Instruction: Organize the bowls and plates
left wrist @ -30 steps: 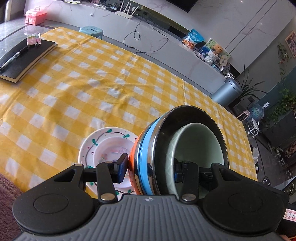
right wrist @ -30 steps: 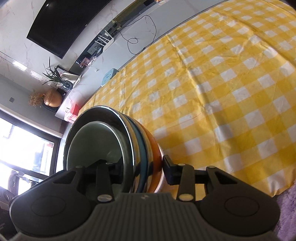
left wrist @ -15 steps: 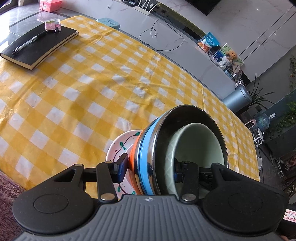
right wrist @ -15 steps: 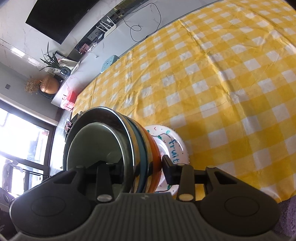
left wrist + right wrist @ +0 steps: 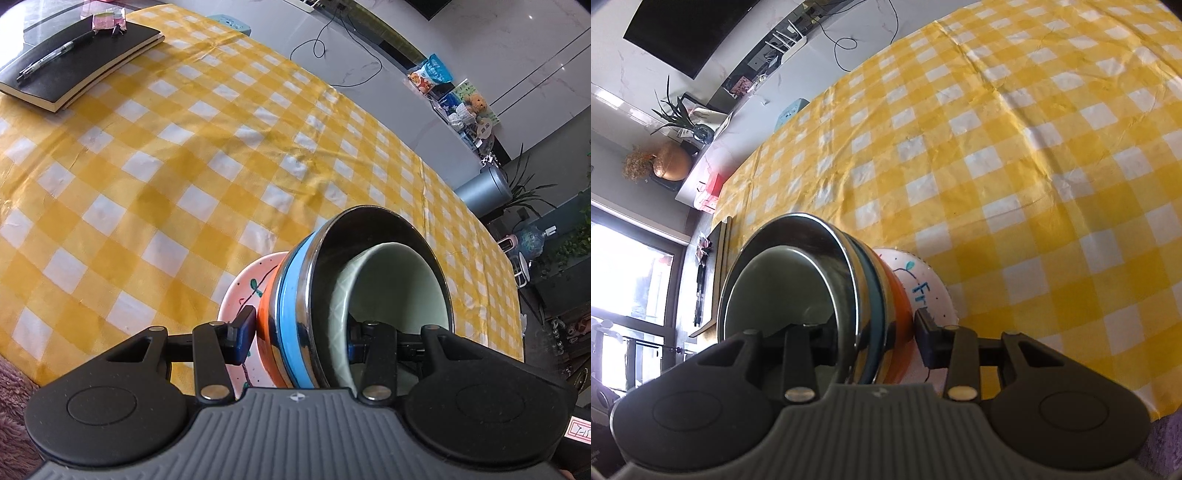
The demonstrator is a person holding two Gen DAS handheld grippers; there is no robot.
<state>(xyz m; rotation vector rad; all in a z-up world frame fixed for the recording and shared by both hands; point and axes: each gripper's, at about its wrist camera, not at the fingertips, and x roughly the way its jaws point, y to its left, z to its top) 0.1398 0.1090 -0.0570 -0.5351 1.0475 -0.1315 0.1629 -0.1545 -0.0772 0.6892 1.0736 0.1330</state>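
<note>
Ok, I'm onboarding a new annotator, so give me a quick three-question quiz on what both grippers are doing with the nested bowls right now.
1. True or false: the left gripper and right gripper each clamp the rim of the same bowl stack.
2. Which bowl sits innermost?
A. orange
B. blue-banded
C. pale green
3. Fill in: just behind the stack, on the checked tablecloth, is a white ____ with painted vines.

Key:
1. True: each has one finger inside and one outside.
2. C, the pale green bowl inside the steel bowl.
3. The plate, lettered in blue.
</note>
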